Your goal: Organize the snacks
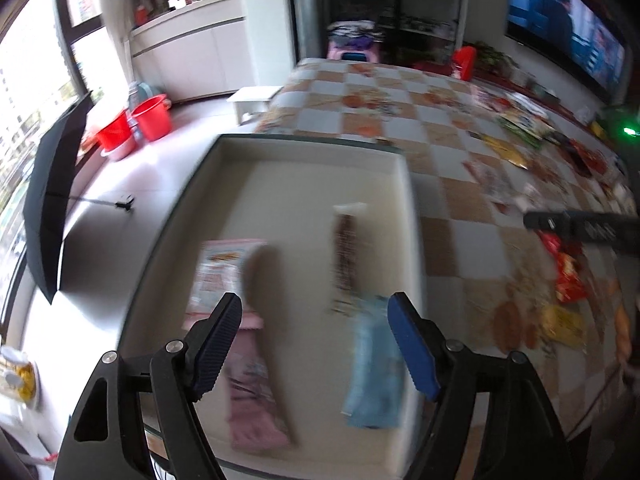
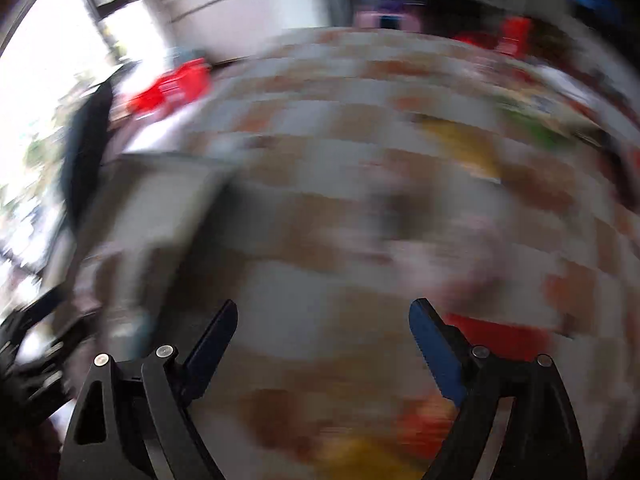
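Checkered tablecloth (image 2: 312,216) blurs beyond right hand-held gripper (image 2: 323,316), details illegible.

spread tool (image 2: 323,312) over blurred tablecloth (image 2: 320,216)

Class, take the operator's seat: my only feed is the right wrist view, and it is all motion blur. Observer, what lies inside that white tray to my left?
Observer: The left wrist view shows the white tray holding several packets, among them a light blue packet near its right wall.
Operator: Anything else in there?
Observer: A pink packet lies left of the blue one, and a long brown packet lies beyond it.
Operator: Is the left gripper holding anything?
Observer: No, the left gripper is open above the tray, with nothing between its fingers.
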`<state>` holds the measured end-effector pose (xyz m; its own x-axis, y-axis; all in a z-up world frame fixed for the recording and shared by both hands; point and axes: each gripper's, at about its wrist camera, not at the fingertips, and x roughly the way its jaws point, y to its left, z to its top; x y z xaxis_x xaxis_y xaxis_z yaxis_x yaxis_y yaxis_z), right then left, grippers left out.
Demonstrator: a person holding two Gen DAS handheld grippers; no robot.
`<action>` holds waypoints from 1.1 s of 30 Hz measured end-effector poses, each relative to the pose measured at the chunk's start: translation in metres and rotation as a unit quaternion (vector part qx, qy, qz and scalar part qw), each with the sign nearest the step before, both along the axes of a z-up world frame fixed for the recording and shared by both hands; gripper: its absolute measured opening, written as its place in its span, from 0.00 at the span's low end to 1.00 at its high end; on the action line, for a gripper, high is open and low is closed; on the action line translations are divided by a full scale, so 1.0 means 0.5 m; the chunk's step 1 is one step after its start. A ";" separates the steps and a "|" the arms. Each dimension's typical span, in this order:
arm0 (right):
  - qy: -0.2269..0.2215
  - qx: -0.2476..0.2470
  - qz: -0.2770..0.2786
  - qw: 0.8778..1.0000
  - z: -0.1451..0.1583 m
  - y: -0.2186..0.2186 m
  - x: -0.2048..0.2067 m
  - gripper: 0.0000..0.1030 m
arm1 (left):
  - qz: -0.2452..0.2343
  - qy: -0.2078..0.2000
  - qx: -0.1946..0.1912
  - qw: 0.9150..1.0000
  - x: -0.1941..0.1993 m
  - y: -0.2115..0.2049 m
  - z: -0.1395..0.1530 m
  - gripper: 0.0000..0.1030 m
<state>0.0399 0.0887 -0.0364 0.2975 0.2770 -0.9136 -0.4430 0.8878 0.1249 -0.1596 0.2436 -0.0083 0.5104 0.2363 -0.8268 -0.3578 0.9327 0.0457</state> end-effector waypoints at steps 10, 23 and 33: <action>0.022 -0.063 -0.118 0.991 -0.075 -0.186 0.066 0.90 | -0.114 0.015 0.027 0.993 0.025 -0.175 -0.017 0.78; -0.013 -0.052 -0.130 0.990 -0.046 -0.368 -0.097 0.99 | -0.167 0.025 0.001 0.986 0.076 -0.313 -0.032 0.78; -0.035 -0.066 -0.147 0.986 -0.068 -0.418 -0.177 0.99 | -0.143 0.047 -0.018 0.988 0.175 -0.439 -0.069 0.78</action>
<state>-0.0487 -0.1203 -0.0704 0.4115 0.0493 -0.9101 -0.1675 0.9856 -0.0224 -0.0723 0.0243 -0.0430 0.4732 0.0630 -0.8787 -0.0748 0.9967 0.0311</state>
